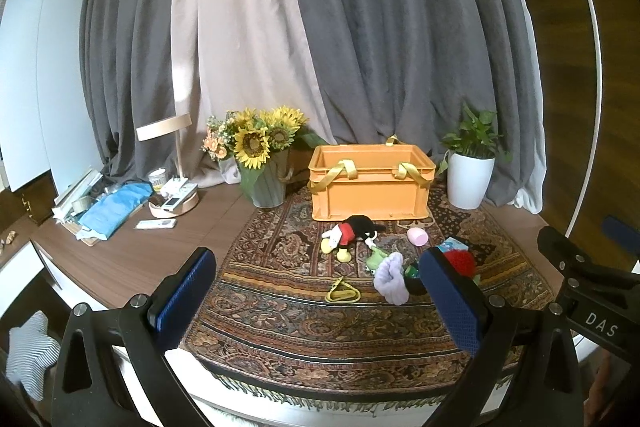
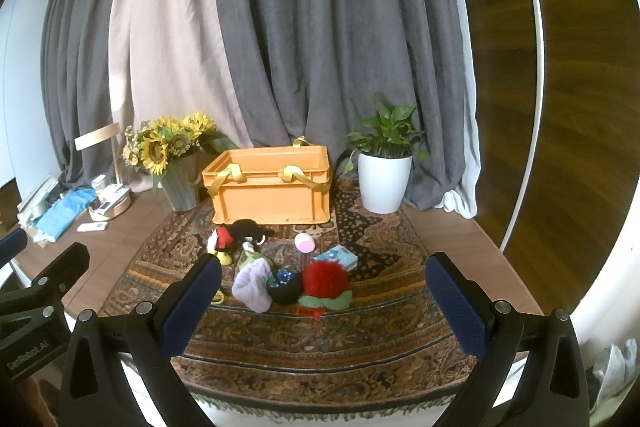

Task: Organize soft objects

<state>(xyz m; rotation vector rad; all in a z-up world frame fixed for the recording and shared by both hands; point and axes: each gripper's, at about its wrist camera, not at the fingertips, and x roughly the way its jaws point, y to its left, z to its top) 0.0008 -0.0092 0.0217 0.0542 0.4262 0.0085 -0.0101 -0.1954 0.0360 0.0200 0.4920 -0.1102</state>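
Observation:
An orange crate with yellow strap handles stands at the back of a patterned rug. In front of it lie a mouse plush, a lilac sock, a green plush, a red fuzzy toy, a dark pouch, a pink egg, a blue packet and a yellow strap. My left gripper and right gripper hover open and empty near the rug's front edge.
A sunflower vase stands left of the crate, a white potted plant right of it. A lamp, remotes, a blue cloth and boxes crowd the wooden top's left end. Grey curtains hang behind.

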